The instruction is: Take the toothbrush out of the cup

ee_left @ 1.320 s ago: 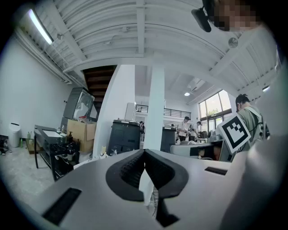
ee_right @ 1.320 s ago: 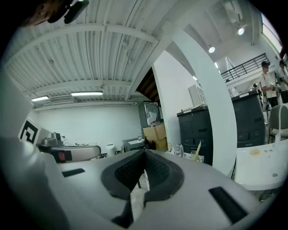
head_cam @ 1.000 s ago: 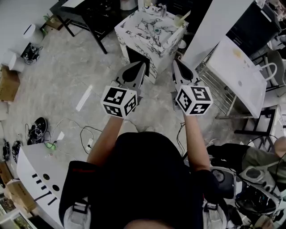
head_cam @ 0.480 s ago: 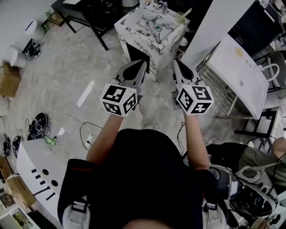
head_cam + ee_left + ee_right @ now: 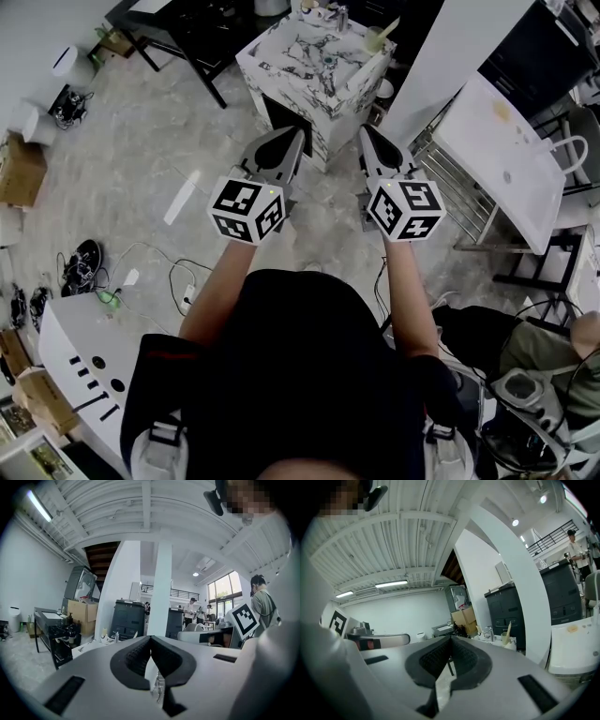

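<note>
A pale toothbrush (image 5: 388, 28) leans out of a light cup (image 5: 378, 40) at the far right corner of a white marble-patterned table (image 5: 309, 58). The right gripper view shows the cup (image 5: 506, 641) and the toothbrush (image 5: 508, 631) far ahead, to the right of the jaws. My left gripper (image 5: 299, 132) and right gripper (image 5: 363, 128) are held side by side over the floor, short of the table, pointing at it. Both are shut with nothing between their pads. The left gripper (image 5: 150, 639) and right gripper (image 5: 451, 638) show closed jaws in their own views.
A black table (image 5: 178, 28) stands at the back left. A white pillar (image 5: 450, 56), a wire rack (image 5: 450, 192) and a tilted white board (image 5: 506, 150) are on the right. Cables (image 5: 178, 281), shoes (image 5: 77, 270) and a cardboard box (image 5: 19, 173) lie on the floor. A person sits at lower right (image 5: 525, 337).
Both grippers have edged a little forward toward the marble table, still side by side. Their jaws stay shut and empty.
</note>
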Tool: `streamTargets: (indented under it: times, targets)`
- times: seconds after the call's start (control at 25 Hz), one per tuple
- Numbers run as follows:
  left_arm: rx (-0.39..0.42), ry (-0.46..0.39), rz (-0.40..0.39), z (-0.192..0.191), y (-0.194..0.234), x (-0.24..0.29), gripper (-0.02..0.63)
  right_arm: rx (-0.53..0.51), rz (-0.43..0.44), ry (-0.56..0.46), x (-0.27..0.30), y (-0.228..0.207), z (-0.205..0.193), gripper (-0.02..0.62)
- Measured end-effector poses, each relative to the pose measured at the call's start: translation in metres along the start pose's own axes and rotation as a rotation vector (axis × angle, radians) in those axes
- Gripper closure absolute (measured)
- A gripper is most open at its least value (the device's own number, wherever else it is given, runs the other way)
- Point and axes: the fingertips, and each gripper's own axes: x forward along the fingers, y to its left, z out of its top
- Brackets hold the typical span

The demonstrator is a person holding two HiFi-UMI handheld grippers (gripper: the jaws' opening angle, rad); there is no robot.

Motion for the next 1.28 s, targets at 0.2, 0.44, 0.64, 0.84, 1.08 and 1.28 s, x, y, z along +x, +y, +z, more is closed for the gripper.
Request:
streamTargets:
  times: [0.2, 0.44, 0.64, 0.84, 1.08, 1.28]
  targets:
    - [-0.005, 0.005, 0.005, -0.003, 0.009, 0.009, 0.594, 0.002, 0.004, 0.000, 0.010, -0.006, 0.001, 0.561]
    - [-0.015, 0.005, 0.002, -0.004, 0.027, 0.024, 0.594, 0.005, -0.001, 0.008, 0.031, -0.012, -0.001, 0.561]
    - [-0.026, 0.003, -0.005, -0.004, 0.050, 0.042, 0.594, 0.004, -0.011, 0.018, 0.056, -0.019, -0.003, 0.561]
    - [-0.038, 0.008, -0.023, -0.001, 0.078, 0.066, 0.594, 0.007, -0.025, 0.024, 0.090, -0.028, -0.001, 0.561]
    - [-0.076, 0.003, -0.055, 0.013, 0.121, 0.099, 0.594, 0.013, -0.041, 0.031, 0.144, -0.039, 0.007, 0.561]
    - [-0.092, 0.018, -0.066, 0.022, 0.166, 0.125, 0.594, 0.018, -0.055, 0.037, 0.192, -0.045, 0.016, 0.561]
